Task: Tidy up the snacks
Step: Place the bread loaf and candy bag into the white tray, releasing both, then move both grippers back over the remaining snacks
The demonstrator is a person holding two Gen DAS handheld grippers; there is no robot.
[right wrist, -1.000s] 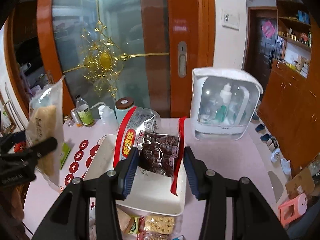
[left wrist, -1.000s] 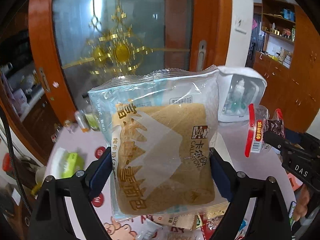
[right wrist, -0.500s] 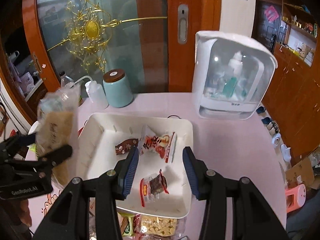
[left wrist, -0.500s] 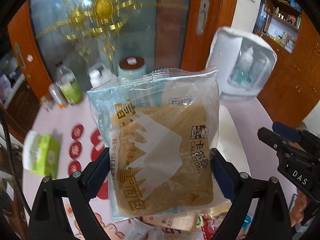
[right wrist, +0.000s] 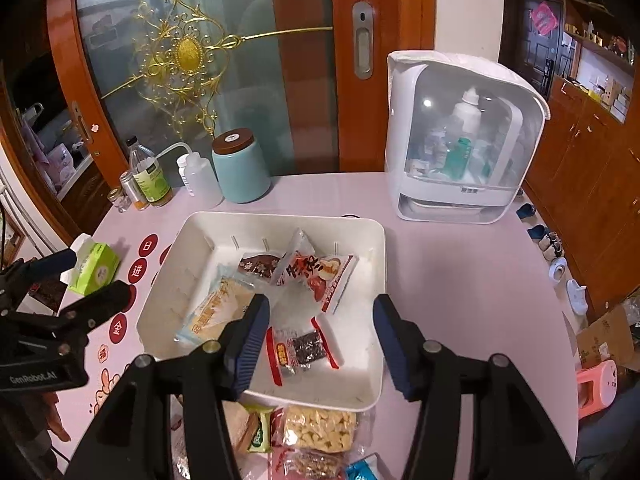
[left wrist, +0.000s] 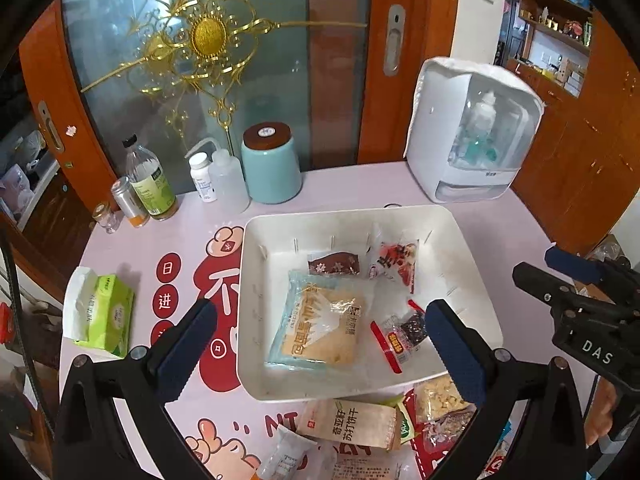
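A white tray sits mid-table. In it lie a bread packet, a small brown snack, a red-and-white packet and a dark snack with red ends. My left gripper is open and empty above the tray's near edge. My right gripper is open and empty above the tray's near right part. Several loose snack packets lie in front of the tray.
At the back stand a teal jar, bottles and a white cabinet. A green tissue pack lies at the left. A pink stool stands on the floor.
My left gripper opened and the bread packet now lies in the tray. My right gripper let go of the dark snack, which lies in the tray; both grippers tilted down.
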